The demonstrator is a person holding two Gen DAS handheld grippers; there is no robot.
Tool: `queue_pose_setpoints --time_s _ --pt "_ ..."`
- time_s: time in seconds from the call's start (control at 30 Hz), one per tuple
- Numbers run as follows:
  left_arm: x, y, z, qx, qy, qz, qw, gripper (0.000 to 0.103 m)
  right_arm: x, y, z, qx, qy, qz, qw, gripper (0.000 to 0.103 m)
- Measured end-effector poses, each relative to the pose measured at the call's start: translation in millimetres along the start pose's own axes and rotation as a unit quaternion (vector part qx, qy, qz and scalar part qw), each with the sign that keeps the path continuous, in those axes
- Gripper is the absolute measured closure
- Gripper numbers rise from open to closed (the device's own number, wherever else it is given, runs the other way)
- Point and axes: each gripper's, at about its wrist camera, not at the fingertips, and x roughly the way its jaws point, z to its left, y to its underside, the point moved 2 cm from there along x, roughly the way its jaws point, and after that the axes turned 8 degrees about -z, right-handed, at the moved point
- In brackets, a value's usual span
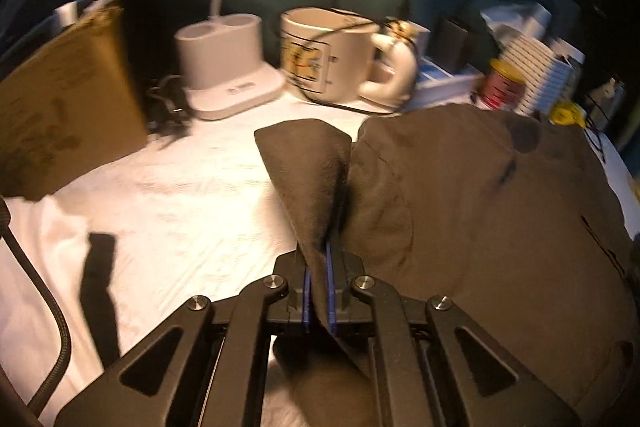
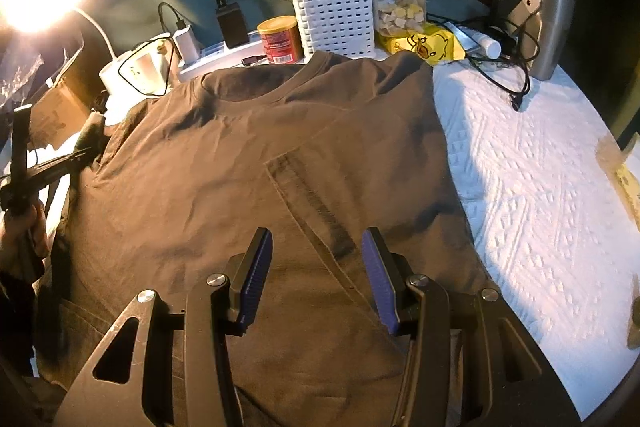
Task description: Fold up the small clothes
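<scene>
T-shirt (image 2: 256,163), brown, lies spread on the white-covered bench (image 2: 540,187), collar toward the clutter. Left tongs (image 1: 318,267) clamp its sleeve, lifted off the cloth. Right tongs (image 2: 316,267) hover agape above the chest. Sleeve fold apparently underway; next, carry the sleeve inward over the body.

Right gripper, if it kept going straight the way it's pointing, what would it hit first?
Most likely the brown t-shirt. The right gripper is open just above it, angled toward the seam between its fingers; depth is hard to judge.
</scene>
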Motion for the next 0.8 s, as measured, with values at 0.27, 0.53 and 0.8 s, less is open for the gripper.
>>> queue_pose_setpoints --time_s 0.27,0.53,0.8 --pt "-15.3 -2.6 -11.2 0.025 -0.038 -0.011 0.9989 0.098 -7.7 5.0 -13.5 0.015 -0.014 -0.013 1.0 0.053" --pt "-9.7 -4.2 -64.1 0.085 -0.013 0.006 0.9963 0.098 -14.9 14.1 -34.7 0.04 -0.02 -0.028 0.999 0.053" --pt "1.9 10.6 -101.6 0.08 0.066 0.051 0.9933 0.095 -27.6 21.5 -54.4 0.055 -0.01 -0.041 0.998 0.053"
